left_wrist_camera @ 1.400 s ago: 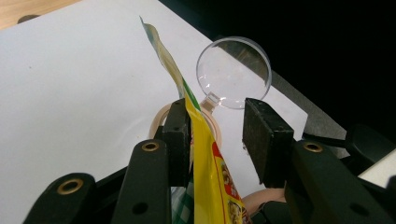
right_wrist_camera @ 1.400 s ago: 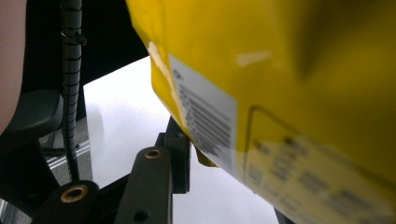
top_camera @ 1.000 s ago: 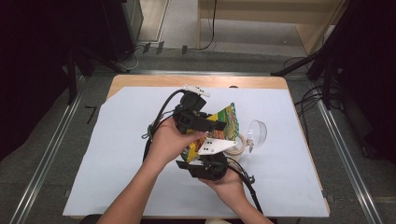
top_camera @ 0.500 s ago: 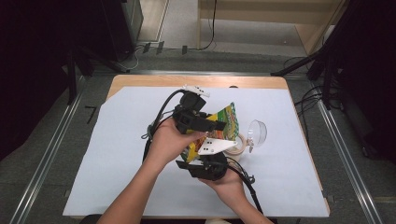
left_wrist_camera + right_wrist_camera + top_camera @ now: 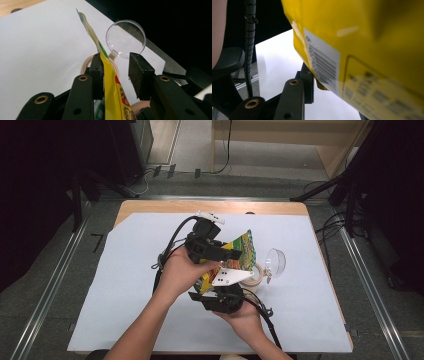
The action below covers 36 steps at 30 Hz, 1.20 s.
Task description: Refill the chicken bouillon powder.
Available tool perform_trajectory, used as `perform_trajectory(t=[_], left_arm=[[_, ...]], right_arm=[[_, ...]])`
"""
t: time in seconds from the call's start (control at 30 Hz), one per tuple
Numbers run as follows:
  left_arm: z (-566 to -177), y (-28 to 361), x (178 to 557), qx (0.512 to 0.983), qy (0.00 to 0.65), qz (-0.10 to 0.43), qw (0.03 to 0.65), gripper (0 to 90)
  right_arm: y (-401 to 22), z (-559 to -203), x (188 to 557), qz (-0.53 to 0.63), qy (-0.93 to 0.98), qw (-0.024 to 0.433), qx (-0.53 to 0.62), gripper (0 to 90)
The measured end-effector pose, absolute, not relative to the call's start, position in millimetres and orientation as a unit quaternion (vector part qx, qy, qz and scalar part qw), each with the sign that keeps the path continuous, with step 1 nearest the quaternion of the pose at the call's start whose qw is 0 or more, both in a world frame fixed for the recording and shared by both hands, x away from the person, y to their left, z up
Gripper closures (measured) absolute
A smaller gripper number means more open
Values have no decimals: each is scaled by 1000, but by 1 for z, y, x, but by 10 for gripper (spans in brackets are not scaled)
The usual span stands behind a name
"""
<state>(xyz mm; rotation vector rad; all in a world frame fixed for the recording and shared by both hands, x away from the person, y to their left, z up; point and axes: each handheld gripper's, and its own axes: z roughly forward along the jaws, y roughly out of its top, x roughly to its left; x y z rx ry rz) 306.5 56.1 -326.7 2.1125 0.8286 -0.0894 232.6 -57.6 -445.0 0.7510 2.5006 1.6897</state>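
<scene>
Item: yellow snack bag (image 5: pixel 235 255), held up off the bench (image 5: pixel 125 285) near its middle, between the two hands. Long axis runs from the near end, by the right hand-held gripper (image 5: pixel 220 296), up and away to a far-right top corner. Seen edge-on in the left gripper view, it is a thin sheet rising between the jaws.

Left hand-held gripper (image 5: pixel 115 72): comes in from the left, at the far side of the bag. Jaws stand at a narrow gap and have just been closing. The bag's edge lies against one pad (image 5: pixel 97 71); the other pad stands clear of it with a visible gap, so no pinch is made yet.

Right hand-held gripper: below and on the near side, at the bag's bottom end. Its own view has the barcoded back of the bag across the jaws, with one jaw's pad (image 5: pixel 308 85) at the bag's lower edge. Whether the pads press cannot be told from the pictures.

Relation that governs the next move, by judgement: the sheet already lies inside the left jaws, so further closing alone should take it.

Neighbours: tape roll (image 5: pixel 255 276) and clear round lid (image 5: pixel 275 261) lie just right of and below the bag.

Open room: wide white sheet to the left and near; the right side is crowded.
</scene>
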Motion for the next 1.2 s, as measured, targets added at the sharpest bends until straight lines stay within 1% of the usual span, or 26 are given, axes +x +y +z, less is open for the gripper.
perform_trajectory(t=[0.13, 0.27, 0.9, 1.1, 1.2], left_arm=[[-326, 57, 306, 841, 334, -39, 423, 702], [-325, 57, 305, 840, 334, -42, 425, 713], [-326, 56, 310, 841, 332, -35, 426, 699], [-328, 57, 316, 838, 337, -48, 427, 699], [-328, 56, 317, 840, 335, -45, 425, 697]], right_arm=[[-57, -445, 232, 543, 805, 18, 239, 691], [-57, -445, 233, 542, 806, 19, 239, 695], [-58, -441, 232, 548, 801, 17, 241, 695], [-58, -439, 232, 545, 802, 10, 244, 687], [-58, -439, 233, 544, 802, 11, 245, 687]])
